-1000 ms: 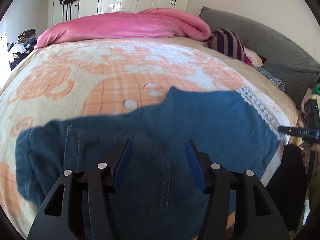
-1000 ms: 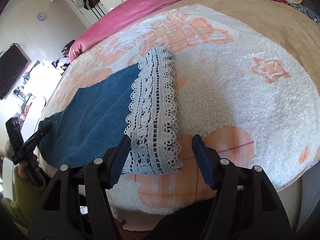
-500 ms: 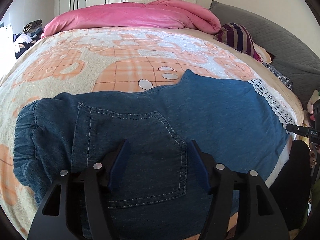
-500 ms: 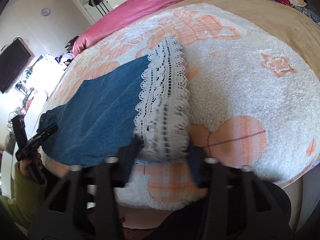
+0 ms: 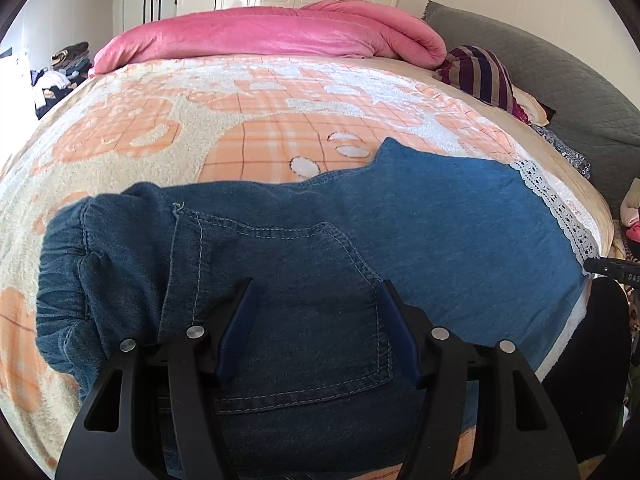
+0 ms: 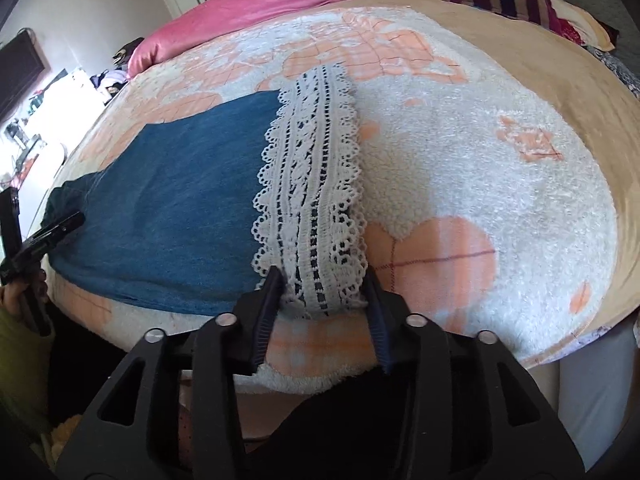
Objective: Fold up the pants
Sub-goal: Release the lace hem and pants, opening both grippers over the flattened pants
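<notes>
Pants (image 5: 420, 224) — lace hem (image 6: 316, 200) at bed edge.

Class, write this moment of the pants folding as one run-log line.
pants: flat on bed | left gripper: open over back pocket | right gripper: opening, lace hem between fingers

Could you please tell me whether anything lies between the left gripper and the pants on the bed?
Nothing visible does. The left gripper hangs open directly over the back pocket of the pants, with bare denim between its fingers. The pink duvet and striped cloth lie far off.
</notes>
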`<state>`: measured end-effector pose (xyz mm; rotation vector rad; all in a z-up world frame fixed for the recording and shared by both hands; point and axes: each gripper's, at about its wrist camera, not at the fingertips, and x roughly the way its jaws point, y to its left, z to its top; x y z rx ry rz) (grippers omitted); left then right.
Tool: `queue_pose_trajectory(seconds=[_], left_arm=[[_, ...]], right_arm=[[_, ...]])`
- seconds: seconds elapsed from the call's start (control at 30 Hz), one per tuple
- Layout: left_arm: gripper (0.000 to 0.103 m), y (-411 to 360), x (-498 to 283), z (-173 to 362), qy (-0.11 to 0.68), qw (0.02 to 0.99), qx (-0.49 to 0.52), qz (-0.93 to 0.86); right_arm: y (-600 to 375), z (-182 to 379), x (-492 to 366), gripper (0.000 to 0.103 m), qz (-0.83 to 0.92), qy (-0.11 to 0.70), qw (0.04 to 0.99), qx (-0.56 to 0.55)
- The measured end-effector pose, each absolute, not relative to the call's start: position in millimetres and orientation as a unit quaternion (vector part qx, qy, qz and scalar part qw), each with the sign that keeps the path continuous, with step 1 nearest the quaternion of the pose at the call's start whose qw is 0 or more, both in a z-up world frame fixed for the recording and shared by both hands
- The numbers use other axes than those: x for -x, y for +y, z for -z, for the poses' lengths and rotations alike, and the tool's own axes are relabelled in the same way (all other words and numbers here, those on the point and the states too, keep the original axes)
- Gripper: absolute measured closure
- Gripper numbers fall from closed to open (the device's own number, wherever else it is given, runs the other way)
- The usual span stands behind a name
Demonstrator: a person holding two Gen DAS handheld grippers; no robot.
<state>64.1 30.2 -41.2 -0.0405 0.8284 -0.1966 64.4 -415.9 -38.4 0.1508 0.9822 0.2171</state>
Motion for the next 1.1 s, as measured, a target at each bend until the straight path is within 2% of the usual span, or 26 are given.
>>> queue_pose_trajectory(seconds=[0.07, 0.1, 0.17, 0.3, 0.5, 0.67, 0.77, 0.9, 0.97, 1.1], left_arm=[[0.035, 25.3, -59.4, 34.4, 0.388, 0.917, 0.004, 0.092], [0.035, 22.6, -57.4, 30.6, 0.381, 0.920, -0.002, 0.092], [0.035, 16.7, -52.6, 22.8, 0.367, 0.925, -0.008, 0.100], [0.035, 3.7, -56.0, 16.0, 0.371, 0.920, 0.007, 0.130], [0.035, -27.5, -83.4, 18.4, 0.400, 0.890, 0.052, 0.210], [0.032, -39.8, -110.1, 42.6, 0.433, 0.878, 0.031, 0.202], [0.032, -20.3, -113.9, 48.9, 0.429, 0.886, 0.031, 0.175], [0.034, 3.8, -111.7, 47.3, 0.418, 0.893, 0.043, 0.159], [0.037, 10.7, -109.0, 46.7, 0.413, 0.895, 0.052, 0.160], [0.037, 13.1, -105.0, 45.0, 0.402, 0.901, 0.054, 0.155]], right_arm=[[-420.6, 27.6, -56.6, 0.048, -0.090, 0.447, 0.887, -0.075], [-422.3, 21.3, -53.6, 0.041, -0.081, 0.434, 0.894, -0.073], [-420.7, 4.2, -47.0, 0.034, -0.066, 0.392, 0.916, -0.059], [-392.9, -12.2, -48.9, 0.026, -0.108, 0.353, 0.929, -0.034], [-295.7, 12.0, -81.4, 0.024, -0.208, 0.384, 0.894, 0.096], [-261.0, 40.8, -110.6, 0.022, -0.190, 0.429, 0.867, 0.168], [-287.0, 49.0, -121.1, 0.018, -0.177, 0.453, 0.867, 0.111], [-320.5, 45.4, -116.1, 0.027, -0.190, 0.451, 0.870, 0.064], [-324.1, 42.4, -113.4, 0.027, -0.185, 0.448, 0.873, 0.056], [-321.2, 41.6, -109.6, 0.027, -0.182, 0.445, 0.875, 0.057]])
